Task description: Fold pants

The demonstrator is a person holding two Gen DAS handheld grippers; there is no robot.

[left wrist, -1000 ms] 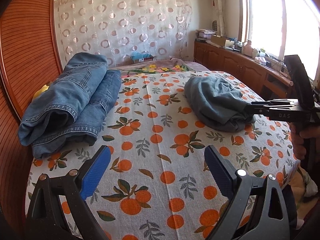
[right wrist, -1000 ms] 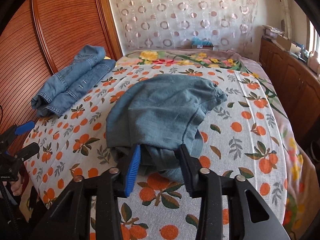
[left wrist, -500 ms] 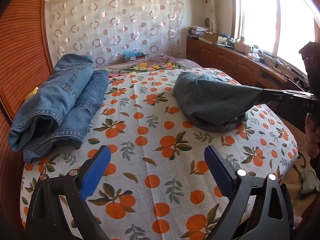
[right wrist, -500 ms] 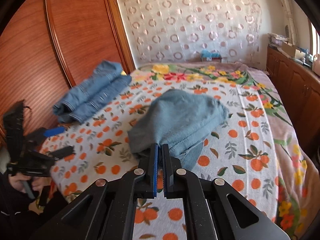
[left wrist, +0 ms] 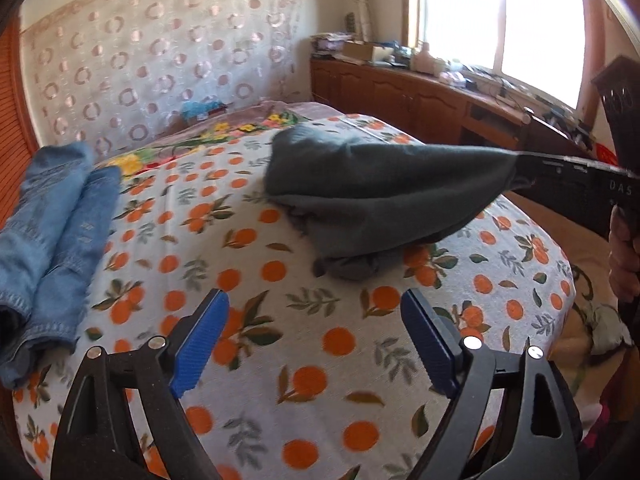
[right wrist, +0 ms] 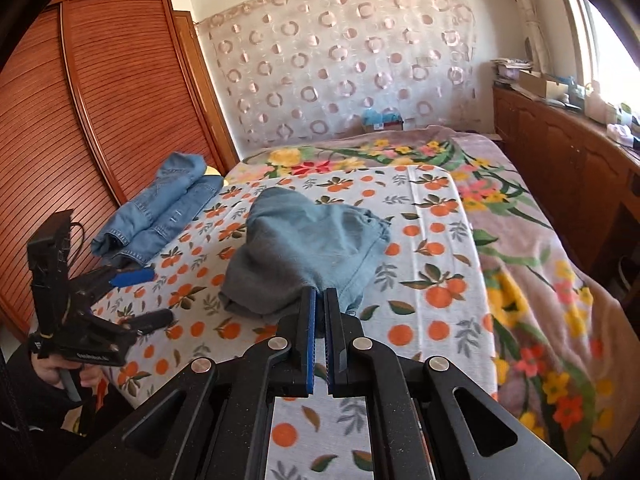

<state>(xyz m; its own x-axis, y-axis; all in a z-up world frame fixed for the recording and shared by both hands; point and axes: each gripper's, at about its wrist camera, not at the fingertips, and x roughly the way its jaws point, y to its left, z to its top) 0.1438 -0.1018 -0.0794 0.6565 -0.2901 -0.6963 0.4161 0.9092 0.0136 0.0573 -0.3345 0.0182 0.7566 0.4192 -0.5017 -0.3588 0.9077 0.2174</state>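
Pinching a corner of the grey-blue pants, the right gripper is holding its blue-padded fingers clamped together on the cloth just at their tips. From that pinch the pants are stretching away in front of the fingers, part lifted into a taut ridge and the rest lying bunched on the orange-print bedspread. In the left wrist view the same pants are lying ahead and to the right of the left gripper, well apart from it. Its fingers are standing wide apart, holding nothing, hovering over the bedspread. Folded blue jeans are lying to the left of those fingers, beside the wooden wardrobe.

Compared with a second ago, the right fingers, then spread either side of the fabric's edge, are now shut on it, and the near edge of the pants is being drawn up off the bed. The left fingers are staying apart as before, and the jeans are staying where they were.
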